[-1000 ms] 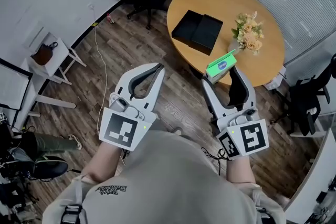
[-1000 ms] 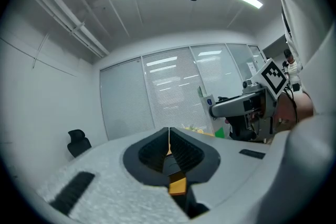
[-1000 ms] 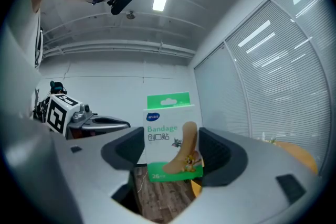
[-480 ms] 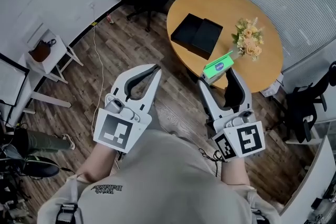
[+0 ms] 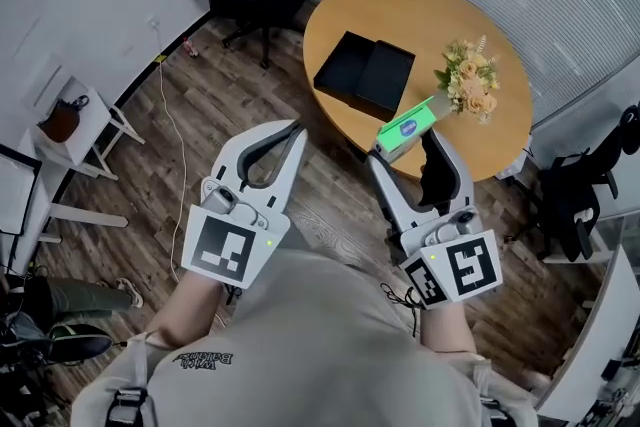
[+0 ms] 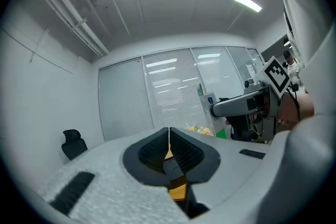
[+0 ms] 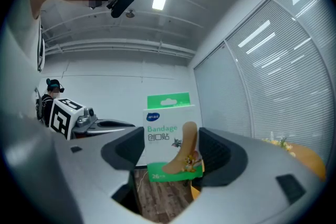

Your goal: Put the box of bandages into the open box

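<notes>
Right gripper (image 7: 169, 157): 2 jaws closed narrow on the box of bandages (image 7: 170, 136), 1 pad on each side edge. The printed face is towards the gripper camera and the green top tab projects past the pads.
Reason for grip: judged that holding the side edges leaves the flat faces free, so the carton can drop in flat once let go.
Location of task item: in the head view the carton is in the air at the near edge of the round table (image 5: 400, 10). It is short of the open box (image 5: 365, 75) and apart from it.
Open box: black, 2 halves lying flat side by side on the table, insides upward and unobstructed. It appears ready to receive.
Left gripper (image 5: 297, 128): jaws pressed together with nothing between them. It is held over the wooden floor (image 5: 220, 125), off the table, and judged idle because 1 gripper suffices for a light carton.
Stage: judged as carry, with placement not yet done.
Next requirement: reach forward and left over the box, lower, then part the jaws.
Hazard: the flower arrangement (image 5: 465, 87) stands near the carton on its right, so a wide swing could brush it. A carton held by thin card edges could also pivot.
</notes>
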